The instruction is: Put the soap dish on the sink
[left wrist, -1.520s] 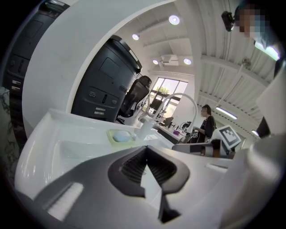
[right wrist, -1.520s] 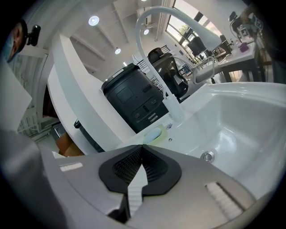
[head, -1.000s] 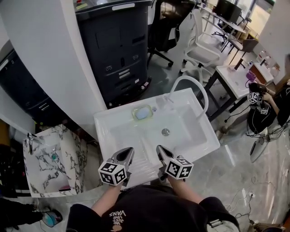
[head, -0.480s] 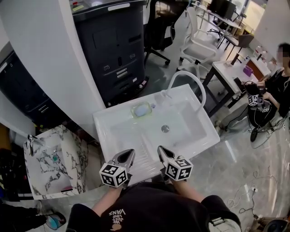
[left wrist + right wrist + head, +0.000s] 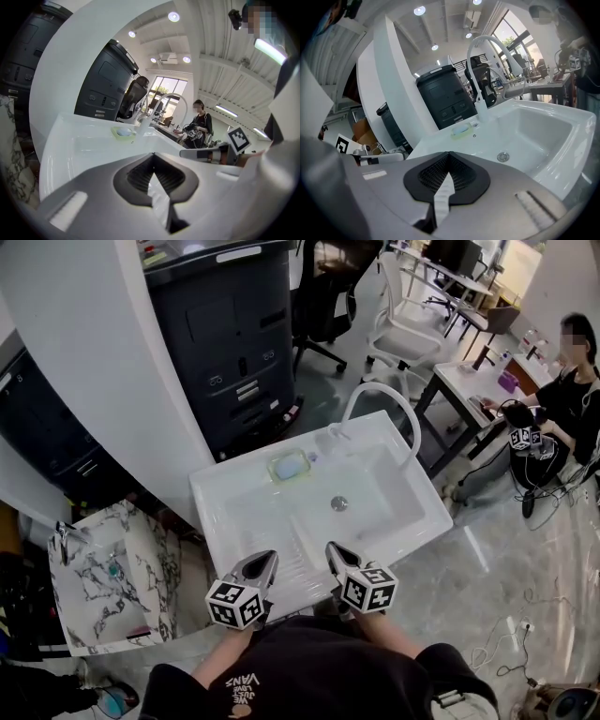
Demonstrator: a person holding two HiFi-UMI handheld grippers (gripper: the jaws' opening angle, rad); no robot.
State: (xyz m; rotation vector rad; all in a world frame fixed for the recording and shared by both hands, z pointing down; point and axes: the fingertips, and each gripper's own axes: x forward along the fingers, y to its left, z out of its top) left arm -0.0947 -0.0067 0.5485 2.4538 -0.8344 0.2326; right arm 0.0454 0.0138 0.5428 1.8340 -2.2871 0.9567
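Note:
A pale green soap dish with a blue soap bar lies on the back ledge of the white sink, left of the curved faucet. It shows small in the left gripper view as the soap dish and in the right gripper view as the soap dish. My left gripper and right gripper hover side by side over the sink's front edge, well short of the dish. Both are shut with nothing between the jaws.
A dark printer cabinet stands behind the sink beside a white pillar. A marble-patterned basin sits on the floor to the left. Office chairs, desks and a seated person are at the right.
Both grippers have barely shifted over the sink's front edge. The head view has swung a little, bringing the seated person at the right further into view.

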